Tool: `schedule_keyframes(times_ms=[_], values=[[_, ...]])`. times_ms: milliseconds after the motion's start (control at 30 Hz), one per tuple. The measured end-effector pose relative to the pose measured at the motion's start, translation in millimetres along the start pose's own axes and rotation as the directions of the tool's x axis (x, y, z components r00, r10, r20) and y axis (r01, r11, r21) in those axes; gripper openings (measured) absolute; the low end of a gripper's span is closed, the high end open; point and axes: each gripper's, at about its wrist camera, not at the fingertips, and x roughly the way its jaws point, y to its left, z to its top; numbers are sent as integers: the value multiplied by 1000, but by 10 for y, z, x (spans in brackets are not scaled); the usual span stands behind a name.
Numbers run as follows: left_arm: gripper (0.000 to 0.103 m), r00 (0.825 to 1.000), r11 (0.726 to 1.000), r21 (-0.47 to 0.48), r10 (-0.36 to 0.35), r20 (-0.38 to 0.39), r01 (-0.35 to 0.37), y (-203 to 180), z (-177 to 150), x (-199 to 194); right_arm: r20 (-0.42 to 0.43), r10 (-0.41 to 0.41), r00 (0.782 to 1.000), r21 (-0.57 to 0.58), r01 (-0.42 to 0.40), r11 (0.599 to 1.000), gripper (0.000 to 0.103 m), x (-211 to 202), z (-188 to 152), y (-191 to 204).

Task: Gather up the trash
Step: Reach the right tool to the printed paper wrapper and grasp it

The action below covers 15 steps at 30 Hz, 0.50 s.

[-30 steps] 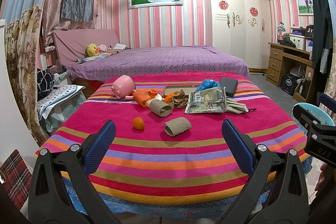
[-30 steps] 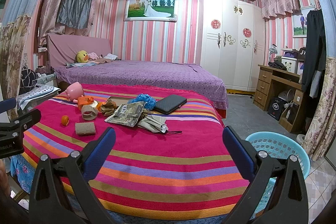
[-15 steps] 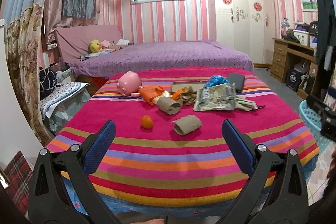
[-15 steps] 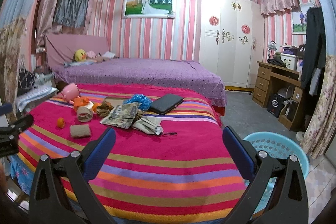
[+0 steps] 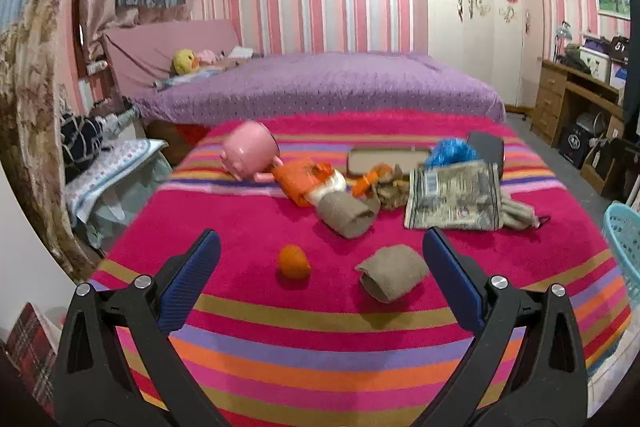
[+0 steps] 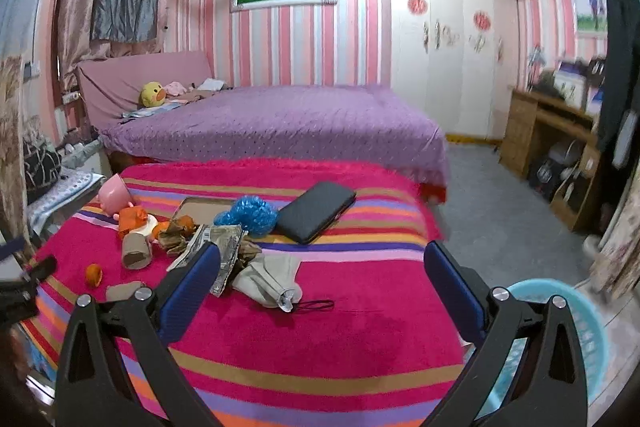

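Note:
Trash lies on a striped pink blanket: two brown cardboard tubes, a small orange, an orange bag, crumpled brown paper, a printed foil bag and a blue plastic wad. My left gripper is open and empty, just short of the orange and the near tube. My right gripper is open and empty above the blanket, near a folded beige umbrella. A light blue basket stands on the floor at the right.
A pink piggy toy, a flat tray and a black case also lie on the blanket. A purple bed is behind. A wooden desk stands at the right. The left gripper shows at the right wrist view's left edge.
Both grippers have moved forward toward the blanket; the trash looks nearer in both views. Both stay open and empty.

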Motion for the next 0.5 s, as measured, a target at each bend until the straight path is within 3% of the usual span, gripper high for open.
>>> schedule_keyframes(times_ms=[367, 500], values=[[97, 980, 999, -35, -39, -195, 33, -357, -240, 752, -175, -95, 980, -22, 92, 995, 99, 564, -319, -282], [85, 958, 995, -71, -85, -273, 68, -456, -285, 938, -190, -114, 975, -13, 113, 993, 99, 618, -326, -362]])
